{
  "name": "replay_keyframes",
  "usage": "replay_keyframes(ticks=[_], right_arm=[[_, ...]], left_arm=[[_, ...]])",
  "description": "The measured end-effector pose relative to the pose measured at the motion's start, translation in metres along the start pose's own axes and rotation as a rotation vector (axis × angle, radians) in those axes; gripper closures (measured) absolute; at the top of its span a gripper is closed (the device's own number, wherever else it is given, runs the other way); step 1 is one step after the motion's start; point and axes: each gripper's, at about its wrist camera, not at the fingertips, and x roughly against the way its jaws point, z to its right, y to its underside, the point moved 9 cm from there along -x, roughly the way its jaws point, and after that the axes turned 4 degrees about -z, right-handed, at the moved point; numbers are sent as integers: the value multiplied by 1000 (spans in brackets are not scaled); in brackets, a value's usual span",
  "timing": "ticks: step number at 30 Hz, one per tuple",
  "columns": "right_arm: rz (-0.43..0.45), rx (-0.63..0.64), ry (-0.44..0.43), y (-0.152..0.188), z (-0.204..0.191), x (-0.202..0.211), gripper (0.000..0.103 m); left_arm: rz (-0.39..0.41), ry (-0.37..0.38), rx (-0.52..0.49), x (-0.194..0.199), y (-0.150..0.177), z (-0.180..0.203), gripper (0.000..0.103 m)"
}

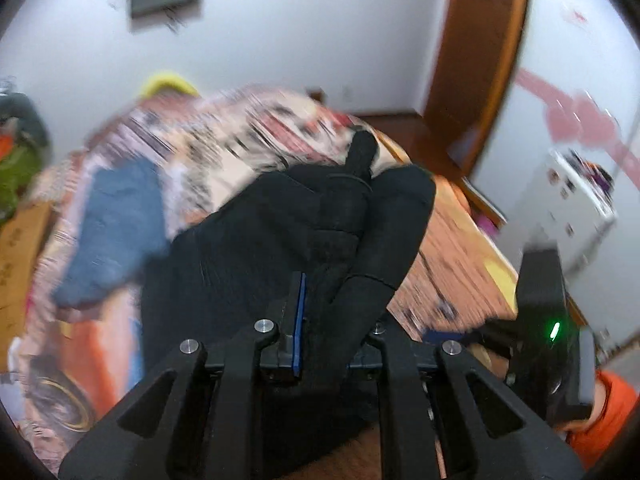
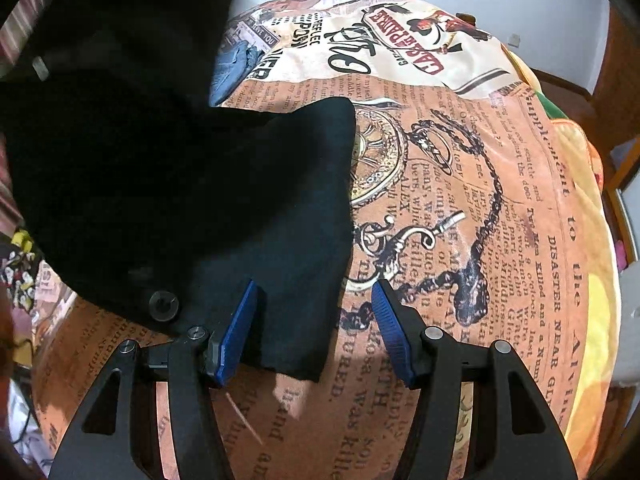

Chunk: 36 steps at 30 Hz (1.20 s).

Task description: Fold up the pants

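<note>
While left gripper [image 1: 320,320] clamps black pants [image 1: 280,240], right gripper [image 2: 312,332] gapes.

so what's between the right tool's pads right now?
In the right wrist view, a corner of the black pants lies between the right tool's open pads, on the printed bedspread; neither pad presses it.

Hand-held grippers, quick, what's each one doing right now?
Left hand-held gripper: closed on the black pants.
Right hand-held gripper: open, holding nothing.
</note>
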Motion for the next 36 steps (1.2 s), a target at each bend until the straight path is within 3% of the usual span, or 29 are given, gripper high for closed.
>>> replay_keyframes(ticks=[5,8,11,13,19,21,23,27,32,36], right_arm=[[10,-11,-8,6,3,10,48],[16,-17,-8,8,5,14,48],[19,-20,-5,10,6,17,48],[22,-18,-3,10,5,19,48],[35,-22,-8,11,5,25,48],[34,-22,-3,12,5,26,48],[33,-25,-3,15,6,27,48],[24,-46,-11,18,9,26,48],[14,-69,-21,21,12,22,47],[12,-67,-23,20,10,21,47]], left_arm=[[-179,32,-36,-37,39,13,90],[-205,16,-67,-41,47,17,87],[-238,-1,-97,-32,47,17,69],[-224,-27,-106,-24,47,16,46],[-187,-93,-86,-3,31,-13,19],[-194,-70,-53,0,25,-26,19],[-204,10,-4,2,19,-36,19],[-200,95,46,10,10,-46,19],[-145,34,102,13,-11,-80,13],[-145,-140,126,-13,-29,-130,13]])
